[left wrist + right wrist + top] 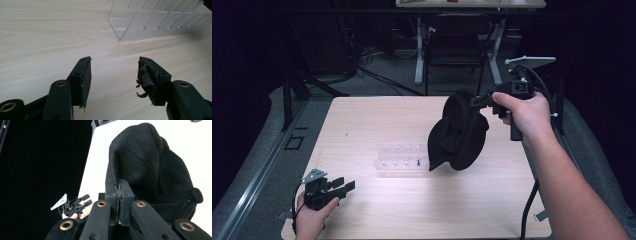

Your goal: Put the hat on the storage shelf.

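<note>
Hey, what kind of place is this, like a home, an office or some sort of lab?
Probably a lab or recording workspace. A bare wooden table stands in a dark room, loose cables trail across the floor behind it, and a hand-held right gripper lifts a black cap near a clear plastic rack.

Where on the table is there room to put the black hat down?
The black hat hangs from the right gripper, above the table. The widest bare wood lies between the far left corner and the clear rack. Another free strip runs along the near edge, right of the left gripper. The middle is crowded: the rack sits there under the hat.
</note>
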Available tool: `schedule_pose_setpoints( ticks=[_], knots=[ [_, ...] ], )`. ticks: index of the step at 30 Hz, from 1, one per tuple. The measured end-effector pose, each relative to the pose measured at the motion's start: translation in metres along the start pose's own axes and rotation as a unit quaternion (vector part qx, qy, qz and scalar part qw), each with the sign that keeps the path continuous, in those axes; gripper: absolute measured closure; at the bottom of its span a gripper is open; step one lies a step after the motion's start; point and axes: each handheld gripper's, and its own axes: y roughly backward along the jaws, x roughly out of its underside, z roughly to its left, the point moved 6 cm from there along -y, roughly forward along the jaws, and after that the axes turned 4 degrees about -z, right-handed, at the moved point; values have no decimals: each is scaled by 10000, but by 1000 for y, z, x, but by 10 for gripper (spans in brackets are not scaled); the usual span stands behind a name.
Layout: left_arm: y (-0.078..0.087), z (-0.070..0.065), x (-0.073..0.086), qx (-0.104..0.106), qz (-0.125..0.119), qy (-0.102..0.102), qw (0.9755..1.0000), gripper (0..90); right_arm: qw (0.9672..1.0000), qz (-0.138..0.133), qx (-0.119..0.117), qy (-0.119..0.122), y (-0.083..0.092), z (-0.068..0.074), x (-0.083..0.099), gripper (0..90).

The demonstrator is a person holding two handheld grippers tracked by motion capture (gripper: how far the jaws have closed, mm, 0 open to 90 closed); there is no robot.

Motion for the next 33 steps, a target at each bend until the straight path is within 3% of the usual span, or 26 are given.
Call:
schedule_pose_setpoints(
  ticks=[14,19,27,30,33],
  knots=[
    [0,0,0,51,12,-20,10000,448,10000,35,-39,-13,-32,10,-1,885],
    [-1,-1,-1,60,-3,-44,10000,449,10000,-7,70,9,-39,10,-2,885],
    [-9,-30,-12,354,-23,-273,9990,452,9999,-96,126,-20,-44,8,-3,884],
    [-16,-53,-17,555,48,-609,9966,456,9999,-108,108,11,-46,11,-2,884],
    [-26,-78,-23,748,80,-947,9927,462,9999,-108,73,21,-48,13,-1,883]
  ],
)
